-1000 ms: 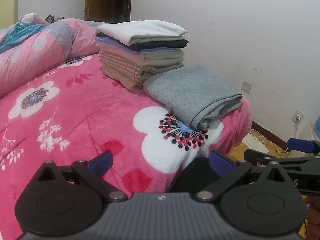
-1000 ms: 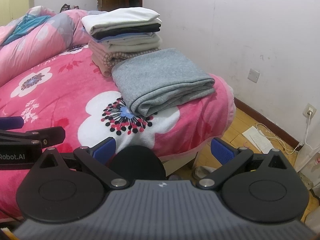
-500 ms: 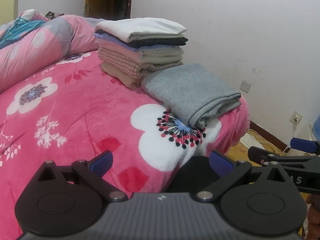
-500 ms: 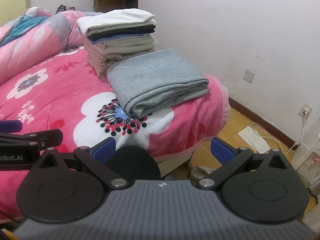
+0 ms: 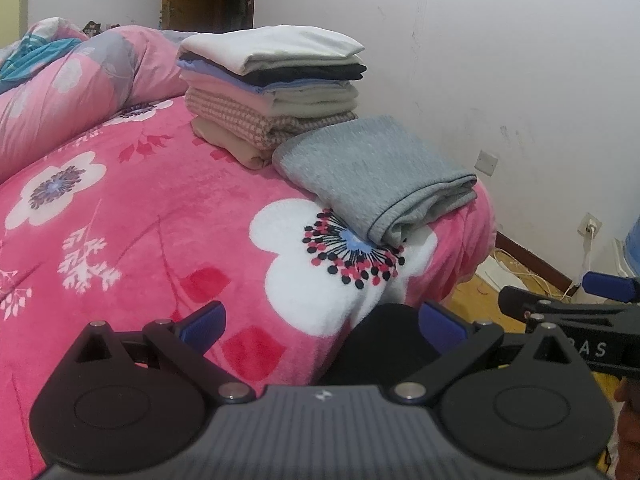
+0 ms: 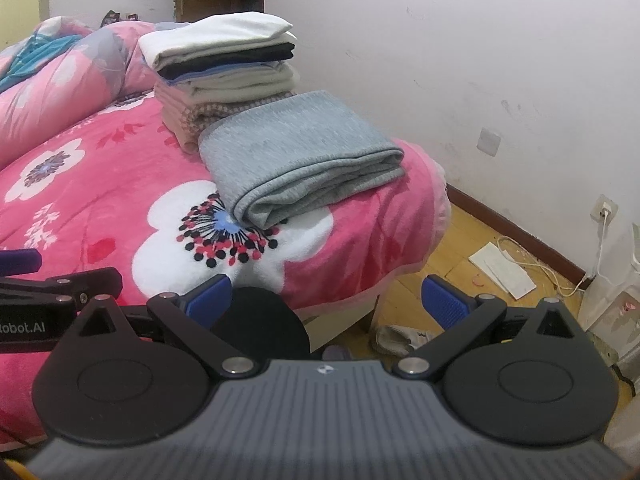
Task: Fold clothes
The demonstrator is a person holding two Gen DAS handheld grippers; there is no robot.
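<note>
Left wrist: a grey garment [image 5: 376, 172] is seen folded beside the stack [image 5: 272, 80]; both grippers' jaws are held wide, empty.

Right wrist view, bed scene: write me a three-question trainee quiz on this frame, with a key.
1. True or false: the grey garment lies on top of the stack.
2. What colour is the top item of the stack? A white, B black, C pink.
3. Fill in: both the left gripper and the right gripper are ____ and hold nothing.

Key: 1 false, it lies folded on the blanket in front of the stack, near the bed's corner. 2 A. 3 open.
</note>
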